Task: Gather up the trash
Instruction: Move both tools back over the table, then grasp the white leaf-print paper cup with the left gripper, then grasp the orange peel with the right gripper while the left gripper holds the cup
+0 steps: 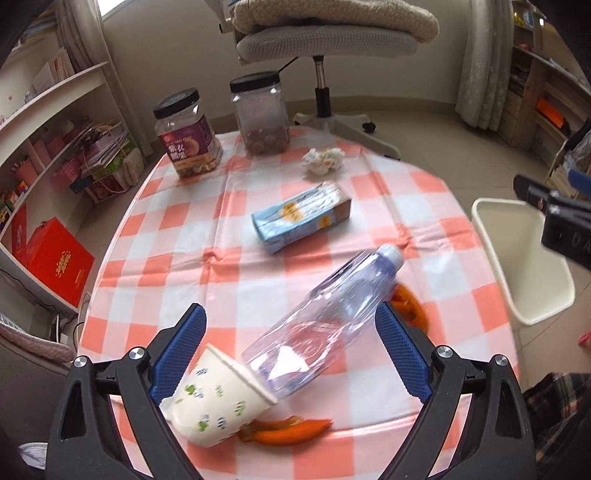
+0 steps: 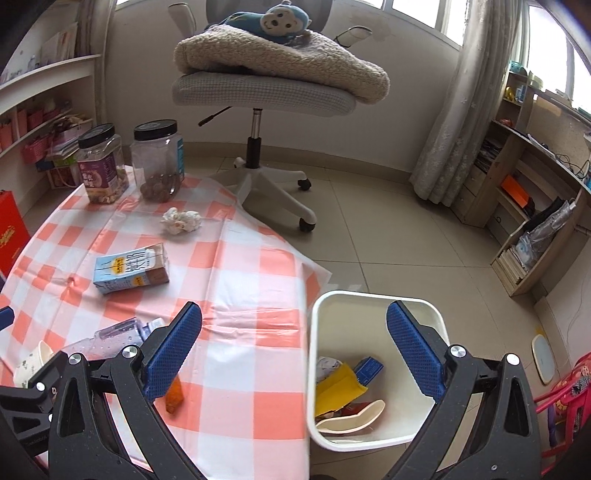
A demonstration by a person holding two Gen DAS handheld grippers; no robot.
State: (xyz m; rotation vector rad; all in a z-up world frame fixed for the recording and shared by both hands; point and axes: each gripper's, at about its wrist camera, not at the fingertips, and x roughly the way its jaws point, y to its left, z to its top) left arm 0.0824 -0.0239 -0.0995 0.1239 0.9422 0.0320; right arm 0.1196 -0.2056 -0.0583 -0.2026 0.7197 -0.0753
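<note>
Bin (image 2: 373, 437) contents visible right wrist only; orange peel (image 1: 288, 434) left only.

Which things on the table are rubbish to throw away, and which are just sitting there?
Rubbish, probably: clear bottle, paper cup, milk carton, crumpled tissue, orange peels. They go in the white bin.

Just sitting there: two snack jars with black lids, office chair, toy monkey, red box.

Partly hidden behind the left gripper's finger (image 1: 402, 350): orange peel (image 1: 410, 306) near the table's right edge. Cut off by the picture's top: chair (image 1: 325, 44). Too small to read: carton (image 1: 301, 218) print.
</note>
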